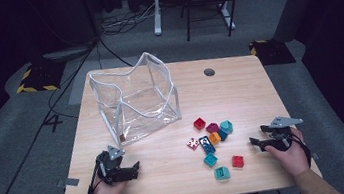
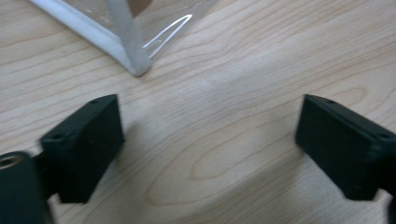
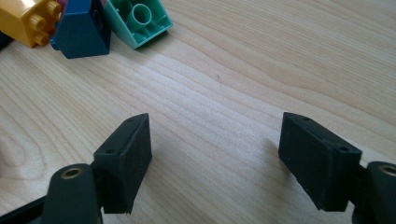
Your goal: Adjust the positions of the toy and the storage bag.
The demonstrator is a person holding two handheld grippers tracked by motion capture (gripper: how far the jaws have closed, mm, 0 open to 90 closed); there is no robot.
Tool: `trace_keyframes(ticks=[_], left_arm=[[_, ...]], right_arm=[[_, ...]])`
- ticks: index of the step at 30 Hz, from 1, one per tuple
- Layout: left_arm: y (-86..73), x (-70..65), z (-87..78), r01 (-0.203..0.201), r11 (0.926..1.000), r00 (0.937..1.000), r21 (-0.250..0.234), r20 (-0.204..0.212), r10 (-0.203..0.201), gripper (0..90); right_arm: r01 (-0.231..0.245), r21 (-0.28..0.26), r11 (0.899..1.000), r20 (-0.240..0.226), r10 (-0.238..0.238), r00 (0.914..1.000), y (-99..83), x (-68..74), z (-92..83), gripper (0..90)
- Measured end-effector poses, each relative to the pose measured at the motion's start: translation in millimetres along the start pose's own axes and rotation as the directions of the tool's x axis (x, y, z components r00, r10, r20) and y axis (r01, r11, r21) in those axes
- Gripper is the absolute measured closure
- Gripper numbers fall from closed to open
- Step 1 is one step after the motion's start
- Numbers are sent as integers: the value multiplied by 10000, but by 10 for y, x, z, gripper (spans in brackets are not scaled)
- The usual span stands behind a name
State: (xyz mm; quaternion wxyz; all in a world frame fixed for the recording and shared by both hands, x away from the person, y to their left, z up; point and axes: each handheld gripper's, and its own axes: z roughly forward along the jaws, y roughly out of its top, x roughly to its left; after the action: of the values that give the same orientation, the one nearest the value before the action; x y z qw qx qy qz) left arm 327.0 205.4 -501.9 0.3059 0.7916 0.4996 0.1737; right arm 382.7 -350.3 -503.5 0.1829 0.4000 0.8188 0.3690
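Bricks [image 1: 213,141] sit in a loose little pile right of centre in the high view, red, orange, blue, magenta and a few teal ones, all lying on the wooden bench [image 1: 240,93] and none of them held. Up and to the left of them, in the middle of the frame, stands a clear plastic bag [image 1: 136,99] with a white frame, mouth open at the top, well apart from the pile. Lower left of the frame you've got the left gripper [image 1: 134,168] in the person's hand, resting low on the bench with its jaws spread wide and nothing between them; in the left gripper view it's just bare wood between the two black pads, with the bag's white corner [image 2: 135,65] poking in at the upper left. Lower right, the right gripper [image 1: 258,136] is the same deal, jaws wide apart and holding nothing, sitting near the right edge of the pile but not touching any brick. In the right gripper view the upper left corner shows a yellow brick [image 3: 28,21], a dark blue brick [image 3: 83,30] and a teal brick [image 3: 137,21] lying hollow side up, all clear of the jaws.
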Motion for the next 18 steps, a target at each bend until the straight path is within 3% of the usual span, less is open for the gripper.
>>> trace_keyframes(ticks=[2, 3, 4, 6, 16, 18], left_arm=[[15, 27, -43, -119, 9998, 9999, 139, -7, 119, 172], [23, 29, -73, -156, 9998, 9998, 81, -88, 157, 171], [31, 34, -116, -210, 9998, 9996, -61, -199, 209, 175], [51, 58, -209, -241, 9989, 9993, -391, -301, 229, 193], [155, 234, -493, 334, 9963, 9982, -790, -470, -372, 236], [203, 301, -536, 616, 9939, 9970, -915, -413, -656, 249]], right_arm=[[5, 54, 10000, -47, -5, 10000, 21, 1, 16, 265], [44, 167, 9999, -80, -43, 10000, 46, 1, 22, 312], [133, 249, 9996, -205, -128, 9997, 75, 5, 23, 362], [200, 124, 9997, -548, -193, 9983, 150, 32, 24, 359], [884, -250, 9958, -1463, -911, 9850, 610, 201, 51, 376], [957, -445, 9944, -1661, -1018, 9808, 786, 245, 90, 393]])
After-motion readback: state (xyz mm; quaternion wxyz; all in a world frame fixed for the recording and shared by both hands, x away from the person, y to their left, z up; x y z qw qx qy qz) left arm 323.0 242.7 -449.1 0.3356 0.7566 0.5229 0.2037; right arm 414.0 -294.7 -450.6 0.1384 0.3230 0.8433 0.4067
